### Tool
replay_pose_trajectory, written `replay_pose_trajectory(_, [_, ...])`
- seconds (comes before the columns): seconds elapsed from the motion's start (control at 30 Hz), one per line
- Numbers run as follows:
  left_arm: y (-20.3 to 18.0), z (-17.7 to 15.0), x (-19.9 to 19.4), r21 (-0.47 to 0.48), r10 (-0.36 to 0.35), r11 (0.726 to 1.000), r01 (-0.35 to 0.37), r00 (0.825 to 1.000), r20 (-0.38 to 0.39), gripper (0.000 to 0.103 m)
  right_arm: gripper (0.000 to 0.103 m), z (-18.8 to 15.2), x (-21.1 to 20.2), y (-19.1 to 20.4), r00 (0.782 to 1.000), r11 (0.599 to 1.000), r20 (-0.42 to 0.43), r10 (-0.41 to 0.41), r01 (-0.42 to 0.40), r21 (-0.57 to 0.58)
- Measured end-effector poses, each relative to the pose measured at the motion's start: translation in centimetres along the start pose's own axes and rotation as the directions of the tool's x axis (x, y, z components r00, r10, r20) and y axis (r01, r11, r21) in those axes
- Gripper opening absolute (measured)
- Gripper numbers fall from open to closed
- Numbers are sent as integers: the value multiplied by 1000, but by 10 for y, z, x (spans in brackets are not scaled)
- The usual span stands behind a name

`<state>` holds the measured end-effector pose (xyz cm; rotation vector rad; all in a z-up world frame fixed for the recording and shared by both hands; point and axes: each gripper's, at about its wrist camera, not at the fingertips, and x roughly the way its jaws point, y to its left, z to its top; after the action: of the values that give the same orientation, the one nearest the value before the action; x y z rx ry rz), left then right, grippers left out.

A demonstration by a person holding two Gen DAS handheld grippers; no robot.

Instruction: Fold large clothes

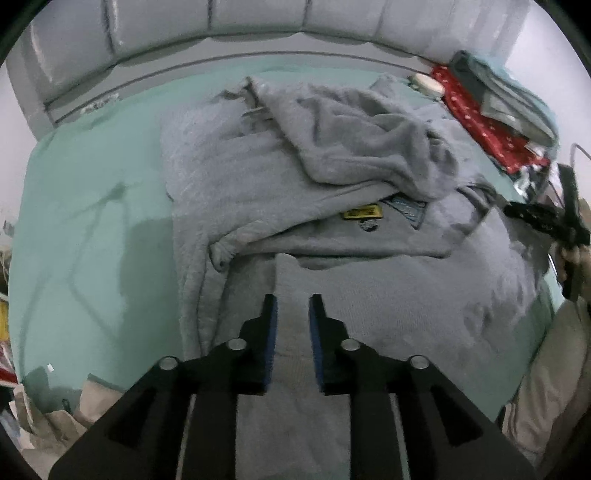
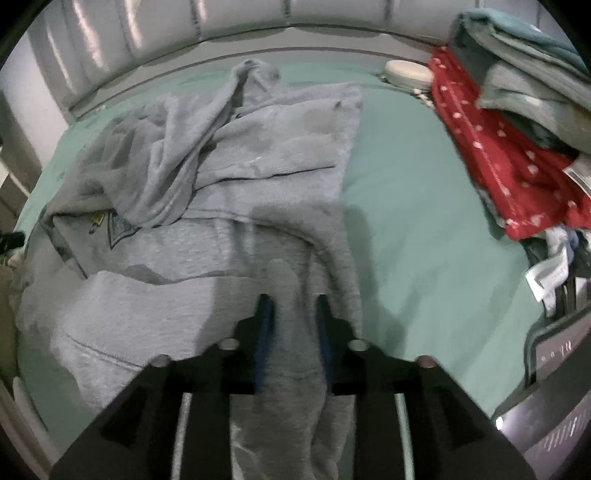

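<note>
1. Lying across a bed with a pale green sheet (image 1: 92,221) is a large grey sweatshirt (image 1: 369,295), spread out with its far part rumpled. A fleecy grey fold (image 1: 351,140) is heaped over its upper part, toward a padded grey headboard (image 1: 258,26).

2. On the sweatshirt's chest a yellow label (image 1: 362,212) and a blue patch (image 1: 408,208) show just below that fold.

3. Left gripper (image 1: 293,301): its jaws stand narrowly apart, blue pads facing each other. Grey fabric of the near part of the sweatshirt lies in the gap and beneath it; the pads do not visibly press on the cloth.

4. Right gripper (image 2: 291,299): its jaws stand narrowly apart, a little wider than the left. A grey strip of the sweatshirt (image 2: 184,314) runs up between them, near the garment's right-hand edge where it meets the bare sheet. The picture is blurred here; no firm pinch on the cloth can be made out.

5. In the left wrist view the right gripper appears at the right edge as a black frame held by a hand (image 1: 572,254), above the sweatshirt's far side.

6. Well apart from the sweatshirt, at the right of the bed, lies a stack of other items: a red cloth with white spots (image 2: 509,166), grey-green folded textiles (image 2: 528,85) on top of it, and a small cream oval object (image 2: 408,72) near the headboard.
</note>
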<state>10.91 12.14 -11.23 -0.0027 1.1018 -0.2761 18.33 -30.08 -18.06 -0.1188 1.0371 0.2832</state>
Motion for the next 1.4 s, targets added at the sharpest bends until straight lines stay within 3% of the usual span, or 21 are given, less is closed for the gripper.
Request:
replay_pose_trajectory(0.07, [-3, -3, -8, 18, -5, 1000, 5, 1000, 22, 40, 44, -1, -7, -9, 1000, 999, 14, 0, -1, 32])
replay_pose_trajectory(0.17, [-8, -9, -11, 53, -5, 999, 5, 1000, 9, 44, 46, -1, -19, -26, 999, 995, 40, -4, -1, 102])
replay_pose_trajectory(0.27, [-12, -16, 4, 100, -12, 995, 17, 999, -52, 47, 47, -4, -23, -46, 999, 983, 31, -20, 14, 181])
replay_pose_trajectory(0.43, [-16, -15, 40, 142, 95, 987, -77, 988, -124, 54, 47, -7, -23, -68, 999, 958, 12, 30, -32, 286])
replay_pose_trajectory(0.57, [-13, -8, 48, 95, 73, 994, -61, 990, -123, 54, 47, -5, -28, -58, 998, 971, 29, 48, -53, 235])
replay_pose_trajectory(0.67, [-13, -8, 51, 94, 62, 994, -51, 991, -119, 53, 47, -2, -21, -44, 987, 968, 28, 159, -162, 193])
replay_pose_trajectory(0.73, [-14, -11, 58, 99, 52, 994, -38, 989, -138, 53, 47, -1, -7, -30, 979, 969, -30, 202, -195, 152])
replay_pose_trajectory(0.8, [-15, -15, 61, 102, 37, 995, -23, 989, -145, 49, 47, -1, 15, -11, 974, 978, -107, 198, -189, 92])
replay_pose_trajectory(0.87, [-15, -14, 62, 101, 45, 994, -30, 987, -152, 34, 46, -2, 24, 3, 976, 985, -133, 173, -171, 28])
replay_pose_trajectory(0.9, [-15, -12, 60, 97, 53, 995, -39, 988, -147, 29, 40, -1, 22, 8, 978, 986, -128, 165, -166, -1])
replay_pose_trajectory(0.93, [-15, -12, 57, 91, 56, 995, -43, 989, -138, 22, 26, -1, 19, 12, 980, 986, -111, 163, -165, -15])
replay_pose_trajectory(1.03, [-18, -11, 40, 80, 57, 996, -50, 995, -82, 10, 15, 0, 1, 11, 989, 990, -50, 137, -138, -13])
replay_pose_trajectory(1.17, [-24, -6, -4, 40, 58, 997, -60, 996, 65, 8, 12, -1, -28, 6, 990, 992, 53, 127, -128, 14])
replay_pose_trajectory(1.4, [-30, -3, -56, -29, 105, 994, -101, 961, 254, 8, 12, -1, -67, 8, 967, 989, 208, 147, -148, -8])
